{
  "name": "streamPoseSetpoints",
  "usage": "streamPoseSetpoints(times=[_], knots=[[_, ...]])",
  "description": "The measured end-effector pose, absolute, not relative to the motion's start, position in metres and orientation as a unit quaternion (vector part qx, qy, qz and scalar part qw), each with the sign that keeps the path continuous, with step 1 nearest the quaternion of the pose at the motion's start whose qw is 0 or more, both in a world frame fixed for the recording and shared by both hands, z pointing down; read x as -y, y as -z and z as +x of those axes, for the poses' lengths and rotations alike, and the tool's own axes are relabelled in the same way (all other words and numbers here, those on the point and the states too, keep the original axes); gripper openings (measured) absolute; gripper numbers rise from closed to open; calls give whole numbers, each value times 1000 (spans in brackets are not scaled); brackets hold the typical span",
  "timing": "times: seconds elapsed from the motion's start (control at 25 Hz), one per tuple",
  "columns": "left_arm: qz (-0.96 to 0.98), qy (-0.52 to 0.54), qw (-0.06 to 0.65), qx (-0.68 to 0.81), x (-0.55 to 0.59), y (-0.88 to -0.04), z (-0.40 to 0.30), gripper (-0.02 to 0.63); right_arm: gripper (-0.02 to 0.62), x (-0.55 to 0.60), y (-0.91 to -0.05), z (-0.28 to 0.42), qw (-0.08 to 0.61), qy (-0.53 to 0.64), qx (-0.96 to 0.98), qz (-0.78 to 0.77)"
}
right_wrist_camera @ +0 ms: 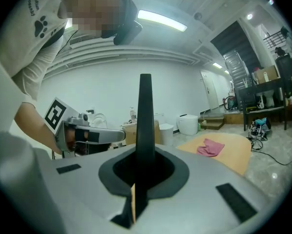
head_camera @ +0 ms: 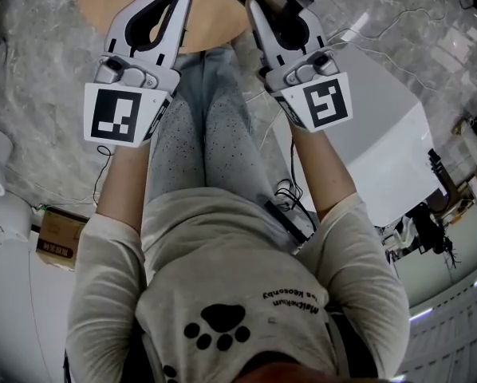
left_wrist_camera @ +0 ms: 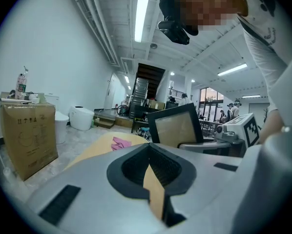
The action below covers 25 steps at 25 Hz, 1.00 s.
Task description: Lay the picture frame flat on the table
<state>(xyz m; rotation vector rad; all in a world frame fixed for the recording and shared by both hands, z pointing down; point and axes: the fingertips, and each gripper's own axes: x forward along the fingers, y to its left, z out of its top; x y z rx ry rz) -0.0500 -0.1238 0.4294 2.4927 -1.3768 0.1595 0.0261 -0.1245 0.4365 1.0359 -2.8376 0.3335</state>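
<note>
a person in a pale top with a black paw print is looking steeply down at a round, light wooden desk (head_camera: 210,18) and holding one grey two-jaw tool in each hand over its near edge.

the right tool (right_wrist_camera: 145,155) is clamping narrowly on the thin edge of a black picture frame with a beige panel (left_wrist_camera: 177,126). the frame is rising upright from between the jaws and is showing edge-on in the right gripper view. from the left gripper view it is standing slightly tilted above the desk's near side, with its panel facing the left tool. whether its lower edge is touching the desk is not showing.

the left tool (left_wrist_camera: 149,147) is hovering just beside the right one, also at the desk's near edge. its jaws are pressing together with nothing between them, and only a sliver of the desk top is showing through the slit.

a crumpled pink cloth (right_wrist_camera: 210,146) is lying on the desk, farther from the person than the frame.

on the pale marbled floor, a brown cardboard box (left_wrist_camera: 29,135) is standing well to the left of the desk, and a white rounded bin (left_wrist_camera: 81,117) is sitting beyond it.
</note>
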Motion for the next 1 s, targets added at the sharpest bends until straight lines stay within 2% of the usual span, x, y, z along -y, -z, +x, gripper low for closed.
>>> streamPoseSetpoints(times=[0.48, 0.52, 0.56, 0.6, 1.0], knots=[[859, -97, 190, 465, 117, -467, -47, 14, 17, 111, -459, 24, 39, -164, 936, 308], [858, -102, 194, 464, 116, -471, -47, 49, 17, 110, -461, 24, 39, -168, 936, 306], [859, -105, 201, 459, 115, -475, -46, 122, 17, 108, -463, 23, 40, -171, 937, 303], [860, -106, 208, 453, 115, -478, -44, 153, 17, 107, -465, 22, 40, -174, 937, 300], [891, -84, 258, 363, 110, -490, -24, 155, 17, 93, -479, 16, 34, -209, 941, 265]])
